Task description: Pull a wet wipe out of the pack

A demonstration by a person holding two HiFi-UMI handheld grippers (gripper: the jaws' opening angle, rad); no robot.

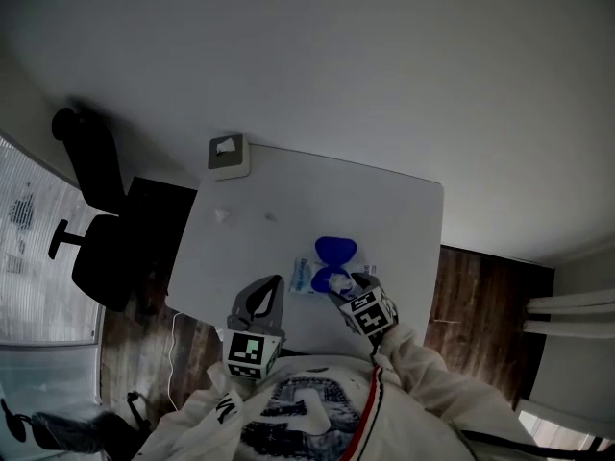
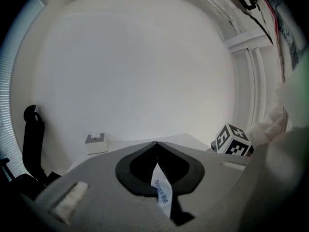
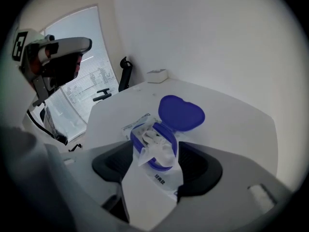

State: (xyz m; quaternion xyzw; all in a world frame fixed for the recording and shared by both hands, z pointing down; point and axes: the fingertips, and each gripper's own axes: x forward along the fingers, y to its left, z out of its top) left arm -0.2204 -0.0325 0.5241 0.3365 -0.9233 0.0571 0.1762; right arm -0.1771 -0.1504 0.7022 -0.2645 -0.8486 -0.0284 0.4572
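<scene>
1. The wet wipe [image 3: 157,146] stands up as a crumpled white tuft out of the round blue opening in the pack [image 3: 139,125].
2. That pack lies flat on the near part of the white table [image 1: 384,209]. Its blue heart-shaped lid [image 3: 182,112] is flipped open on the far side.
3. Our right gripper [image 3: 157,150] hangs just over the pack, tilted down at it. Its jaws are spread wide, one on each side of the opening. The tuft sits between them, and the pads are clear of it.
4. Our left gripper [image 2: 155,144] is off to the left of the pack and apart from it. Its jaws are brought together at the tips, and we see a narrow white strip [image 2: 162,190] with blue print caught between them.
5. At the far left corner of the table sits a small white box [image 1: 229,155]. A tiny pale scrap [image 1: 223,215] lies on the tabletop a little nearer to us.
6. A black office chair [image 1: 96,238] stands beside the table's left edge, and a dark wood floor [image 1: 480,286] shows round the table.
</scene>
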